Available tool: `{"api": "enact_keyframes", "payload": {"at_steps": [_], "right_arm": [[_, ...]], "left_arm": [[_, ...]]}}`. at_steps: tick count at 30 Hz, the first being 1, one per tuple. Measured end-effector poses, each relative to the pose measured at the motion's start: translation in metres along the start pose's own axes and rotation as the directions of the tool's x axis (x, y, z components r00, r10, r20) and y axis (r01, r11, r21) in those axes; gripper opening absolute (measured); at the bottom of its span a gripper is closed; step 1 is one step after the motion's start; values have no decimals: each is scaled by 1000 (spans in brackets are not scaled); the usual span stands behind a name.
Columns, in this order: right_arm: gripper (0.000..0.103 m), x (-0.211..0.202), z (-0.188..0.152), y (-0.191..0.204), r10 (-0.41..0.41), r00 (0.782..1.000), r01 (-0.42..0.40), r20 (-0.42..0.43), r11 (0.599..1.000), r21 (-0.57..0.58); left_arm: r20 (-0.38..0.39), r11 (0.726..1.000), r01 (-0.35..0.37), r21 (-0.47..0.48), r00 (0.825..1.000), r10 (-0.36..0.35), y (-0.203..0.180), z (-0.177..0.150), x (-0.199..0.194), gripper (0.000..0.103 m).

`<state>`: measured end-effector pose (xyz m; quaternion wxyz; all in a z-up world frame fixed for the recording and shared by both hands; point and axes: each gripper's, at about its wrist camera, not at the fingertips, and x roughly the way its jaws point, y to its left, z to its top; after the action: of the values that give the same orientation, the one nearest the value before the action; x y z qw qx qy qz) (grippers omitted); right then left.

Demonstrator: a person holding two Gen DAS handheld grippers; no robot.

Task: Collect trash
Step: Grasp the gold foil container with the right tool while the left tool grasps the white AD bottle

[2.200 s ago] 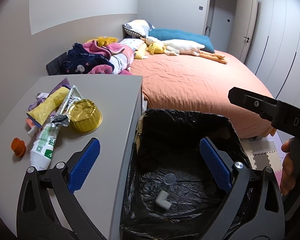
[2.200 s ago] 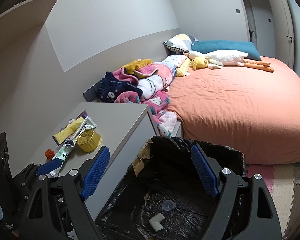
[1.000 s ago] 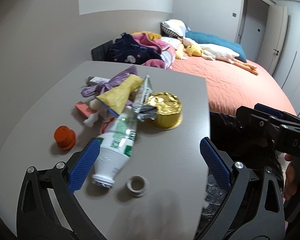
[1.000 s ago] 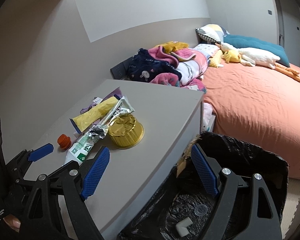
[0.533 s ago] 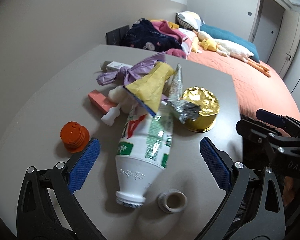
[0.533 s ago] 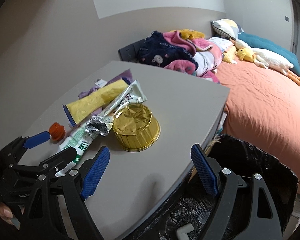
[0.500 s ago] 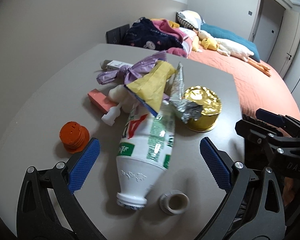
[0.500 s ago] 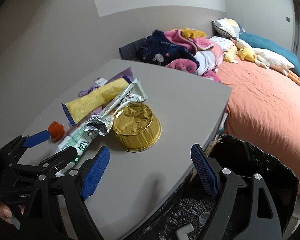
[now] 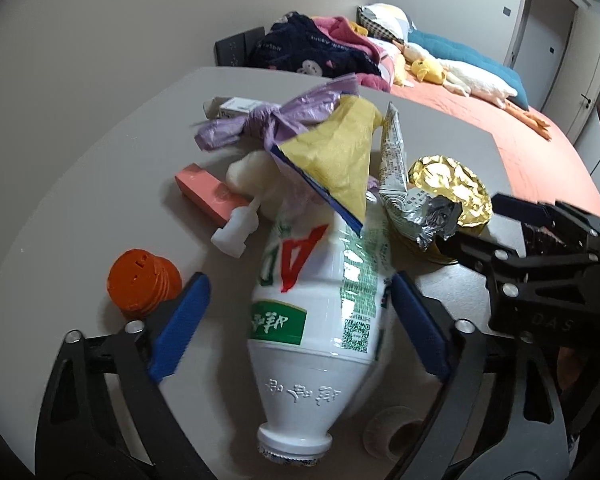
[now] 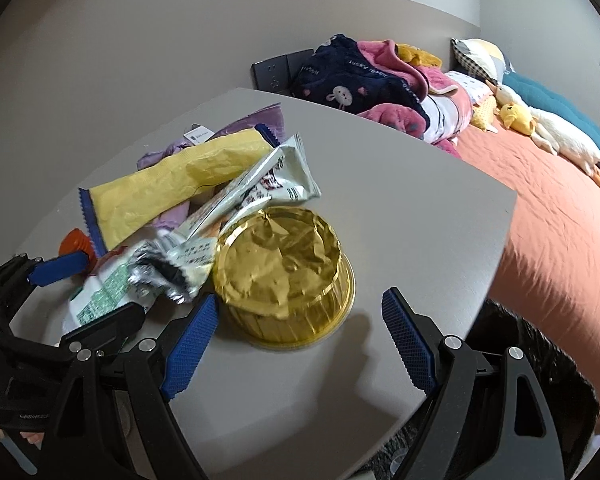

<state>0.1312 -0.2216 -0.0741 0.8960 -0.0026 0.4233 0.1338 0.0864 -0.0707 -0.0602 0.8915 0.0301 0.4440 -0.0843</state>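
Several pieces of trash are lying heaped on the grey table (image 10: 400, 184). A white plastic bottle (image 9: 320, 320) is lying on its side, neck pointing toward the left wrist camera, its body sitting between the spread pads of the left gripper (image 9: 298, 324), whose jaws are standing wide with the right pad near or touching the label. At 12 o'clock from the bottle, a yellow wrapper (image 9: 336, 164) is resting over it, with a purple bag (image 9: 268, 124) beyond. At 2 o'clock a gold foil cup (image 10: 286, 272) is sitting upside down, between the wide jaws of the right gripper (image 10: 298, 344). An orange cap (image 9: 142, 282) is lying at 9 o'clock, a white ring (image 9: 392, 426) at 5 o'clock.
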Motion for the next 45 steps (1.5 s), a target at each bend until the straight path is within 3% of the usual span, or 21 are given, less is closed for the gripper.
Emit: {"api": "enact_keyframes", "payload": {"at_steps": [5,11,13,19,34,45], "right_arm": [[84,9,6,3,-6,1000,6,13,1000,-25],[84,17,11,10,1,999,1,32,997,-72],[74,18,11,12,0,999,4,38,996,-89],[73,12,11,8,48,998,-46,41,997,-54],[73,-46,9,5,81,989,-82,124,997,4],[73,-88,2,2,82,981,-86,176,996,14]], "left_arm": [[-30,1000,14,-16,999,-14,8,-3,8,67],[-23,1000,9,-24,1000,-10,12,-7,6,66],[-24,1000,10,-26,1000,-11,13,-7,5,65],[-10,999,27,-29,1000,-27,11,-4,-3,64],[133,997,34,-68,991,-25,8,-6,-65,63],[184,997,40,-61,982,-28,-8,-8,-102,63]]}}
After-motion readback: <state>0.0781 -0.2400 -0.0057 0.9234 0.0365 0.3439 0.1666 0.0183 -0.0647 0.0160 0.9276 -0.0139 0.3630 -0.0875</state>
